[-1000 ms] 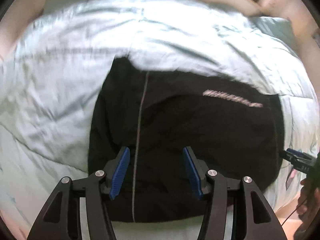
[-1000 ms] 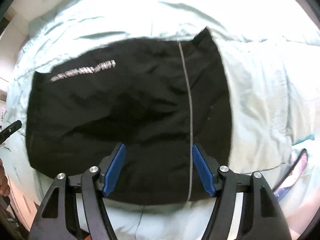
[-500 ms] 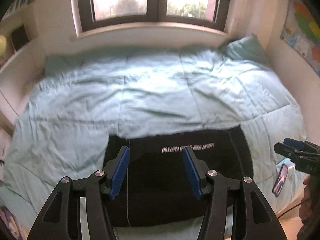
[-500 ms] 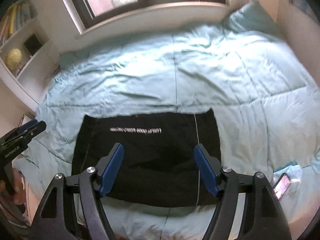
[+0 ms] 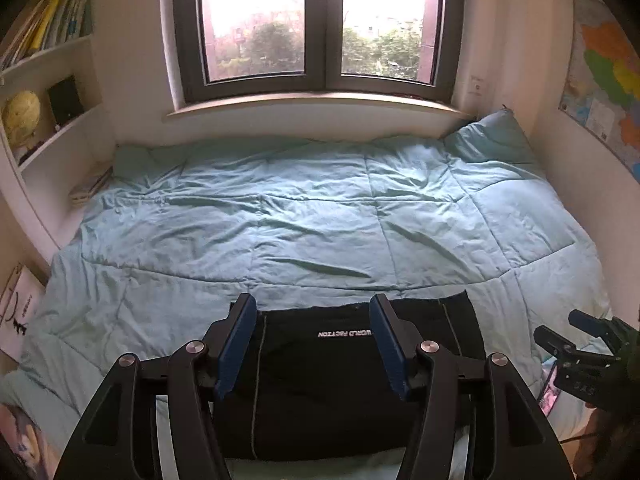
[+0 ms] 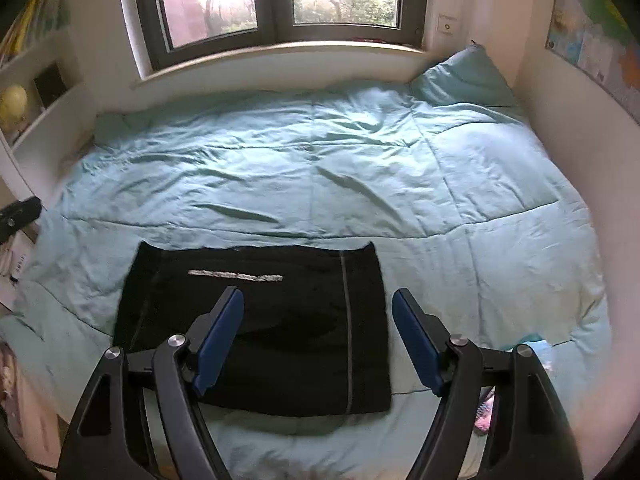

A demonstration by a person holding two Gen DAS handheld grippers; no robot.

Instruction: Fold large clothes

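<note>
Both grippers have pulled up and back in the last second, and the view has swung from a close look down at the black cloth to a wide shot of the whole room, window and all. That retreat reads like a fold just finished: the black garment [image 6: 260,328] lies as a neat, flat rectangle on the near part of the blue quilt [image 6: 360,168], white lettering facing up and 2 pale stripes running front to back near its sides. Left gripper [image 5: 312,344] hangs above the garment with its blue pads spread wide and nothing between them; from its camera the cloth sits directly under and just beyond the fingertips, not touched. Right gripper [image 6: 318,338] is the same story, fingers well apart and empty, with the garment below and to the left of centre, the right-hand stripe running down between the 2 fingers. The right gripper also pokes into the left camera's picture at the far right edge, off the side of the cloth. A phone [image 5: 548,394] lies on the quilt just beside the garment's right edge, so any further fold toward that side would want care. By my read the piece is close to done, perhaps 1 more halving if a smaller bundle is wanted.
</note>
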